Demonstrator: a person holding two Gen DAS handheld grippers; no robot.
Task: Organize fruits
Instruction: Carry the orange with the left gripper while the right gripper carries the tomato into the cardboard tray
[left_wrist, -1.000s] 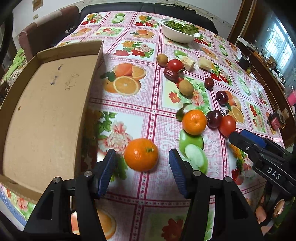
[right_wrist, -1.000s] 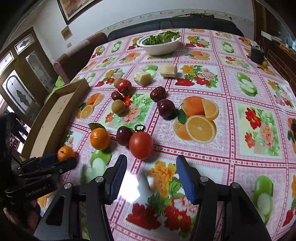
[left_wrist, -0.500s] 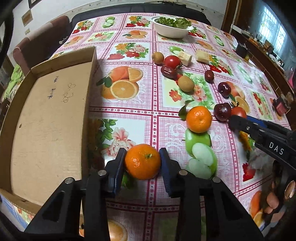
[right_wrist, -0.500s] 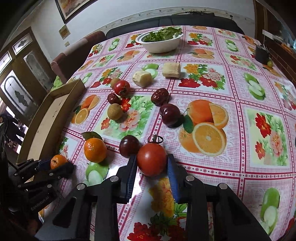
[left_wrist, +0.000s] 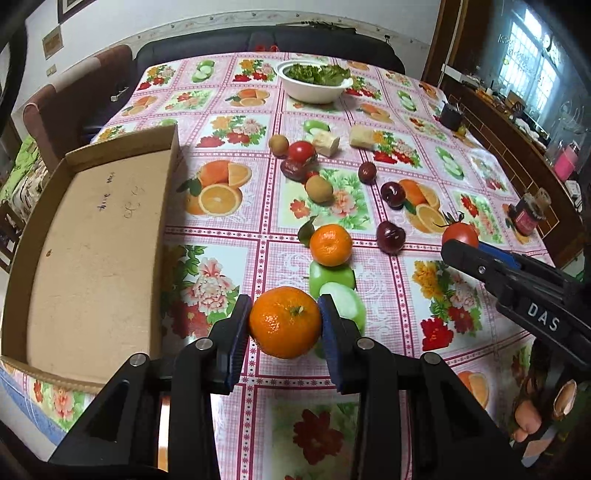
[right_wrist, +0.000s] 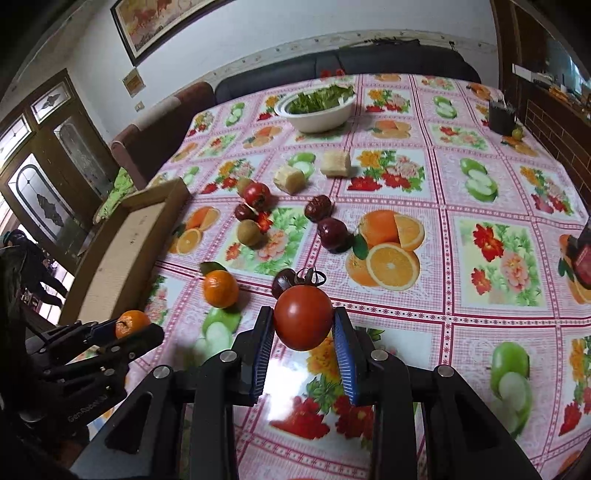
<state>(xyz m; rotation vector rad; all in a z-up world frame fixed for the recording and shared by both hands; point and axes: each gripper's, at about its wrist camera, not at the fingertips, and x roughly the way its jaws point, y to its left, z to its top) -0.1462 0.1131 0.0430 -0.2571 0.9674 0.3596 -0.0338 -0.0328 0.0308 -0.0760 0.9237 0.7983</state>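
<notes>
Between the left claw (left_wrist: 283, 325) pads sits an orange (left_wrist: 285, 322), gripped and clear of the bench (left_wrist: 369, 387); the right claw (right_wrist: 303, 328) likewise clamps a tomato (right_wrist: 303, 317). Beside the left claw the box (left_wrist: 92, 236) is empty. Nothing looks sorted yet, and a second orange (left_wrist: 330, 244), plums and kiwis lie loose beyond.

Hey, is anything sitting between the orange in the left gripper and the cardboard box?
Nothing visible. The left gripper is shut on the orange, and the cardboard box lies open-topped just to its left in the left wrist view. Only bare tablecloth lies between, though the orange must clear the box's near wall.
</notes>
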